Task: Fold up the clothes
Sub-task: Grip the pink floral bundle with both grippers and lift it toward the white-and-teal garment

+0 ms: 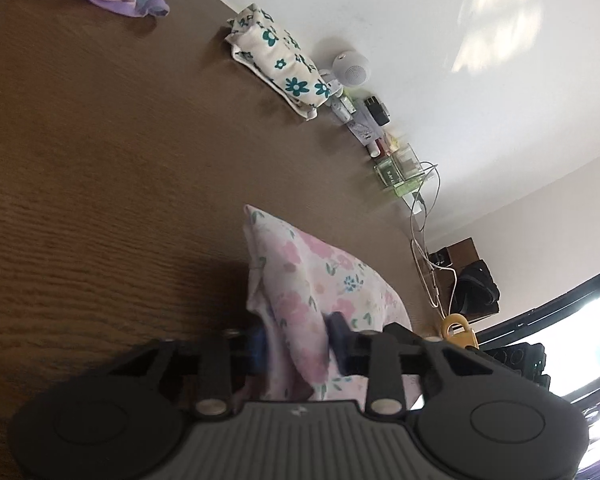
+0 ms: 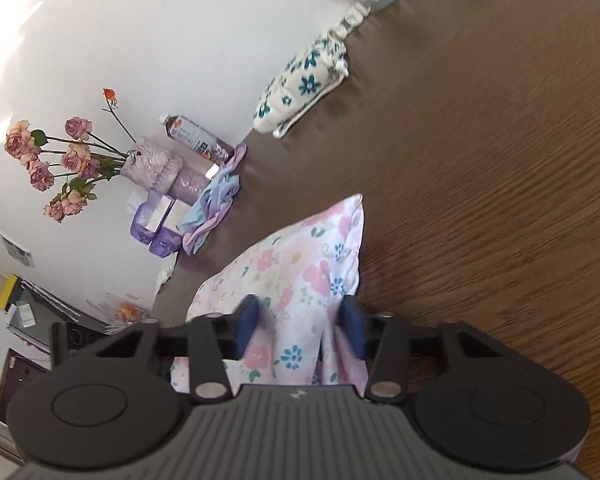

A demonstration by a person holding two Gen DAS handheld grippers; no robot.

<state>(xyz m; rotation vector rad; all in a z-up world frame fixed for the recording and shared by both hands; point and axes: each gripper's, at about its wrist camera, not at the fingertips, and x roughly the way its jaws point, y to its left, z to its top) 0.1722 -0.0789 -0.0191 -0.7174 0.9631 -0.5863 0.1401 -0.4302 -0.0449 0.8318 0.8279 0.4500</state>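
Fabric, thin and floppy: pink floral garment [image 1: 300, 280] is hanging over the middle of the worktop [image 1: 100, 160], left hand-held gripper [image 1: 300, 344] pinching one bunched edge, right hand-held gripper [image 2: 300, 332] looking half-spread around another. Probably light, slippery; best gripping is at corners.

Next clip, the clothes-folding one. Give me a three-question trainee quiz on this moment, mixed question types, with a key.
1. True or false: the left gripper has the pink floral garment between its fingers.
2. Which folded item lies near the wall on the wooden table?
A. a plain red towel
B. a white cloth with teal flowers
C. a striped sock
3. Fill in: in the right wrist view, the vase of dried roses stands beside a crumpled ______ garment.

Key: 1 true; 2 B; 3 pastel purple and blue. The right gripper has the same floral garment between its fingers.
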